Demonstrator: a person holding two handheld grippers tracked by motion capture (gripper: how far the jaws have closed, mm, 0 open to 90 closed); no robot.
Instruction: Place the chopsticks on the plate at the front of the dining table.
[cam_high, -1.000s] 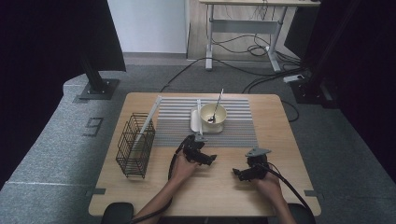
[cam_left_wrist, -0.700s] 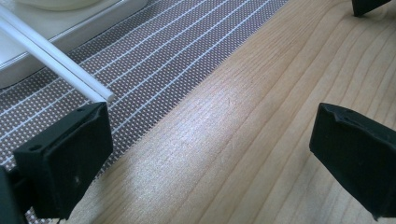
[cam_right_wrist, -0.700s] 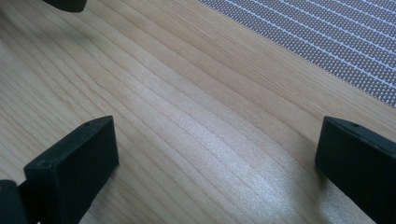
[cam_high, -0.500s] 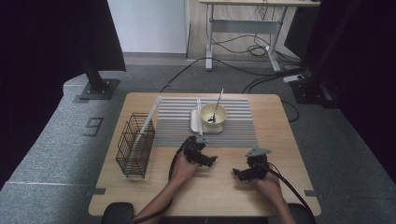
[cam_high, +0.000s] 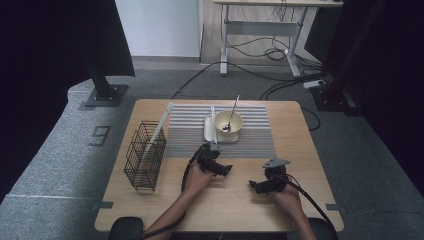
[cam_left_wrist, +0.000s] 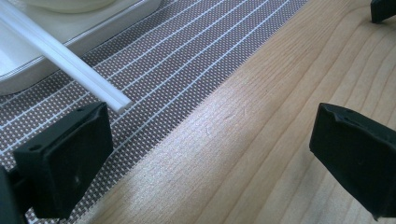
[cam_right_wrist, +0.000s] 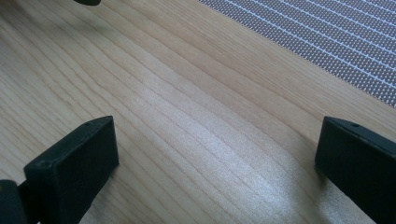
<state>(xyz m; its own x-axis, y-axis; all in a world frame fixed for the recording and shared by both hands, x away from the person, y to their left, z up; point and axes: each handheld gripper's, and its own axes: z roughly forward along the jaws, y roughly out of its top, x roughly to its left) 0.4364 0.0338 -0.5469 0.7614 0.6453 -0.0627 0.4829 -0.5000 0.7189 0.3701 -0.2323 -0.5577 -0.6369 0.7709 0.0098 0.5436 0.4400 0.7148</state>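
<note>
- Nothing much has moved since a moment ago: both hands and their tools stay in the same spots on the desk (cam_high: 150, 210).
- The left tool (cam_high: 220, 169) rests low at the front edge of the striped mat (cam_high: 255, 135), with its jaws spread wide and nothing between them.
- In the left gripper view, the white chopsticks (cam_left_wrist: 70, 65) end just beside the left jaw, not touching it.
- The chopsticks lie across a white tray (cam_high: 208, 131) on the mat.
- A cream bowl (cam_high: 228, 122) sits on that tray, with a spoon (cam_high: 231, 115) leaning in it.
- The right tool (cam_high: 260, 187) rests on bare wood, near the mat, and its jaws are spread wide too, holding nothing.
- A black wire basket (cam_high: 145, 156) stands on the left side of the desk, well apart from both tools.
</note>
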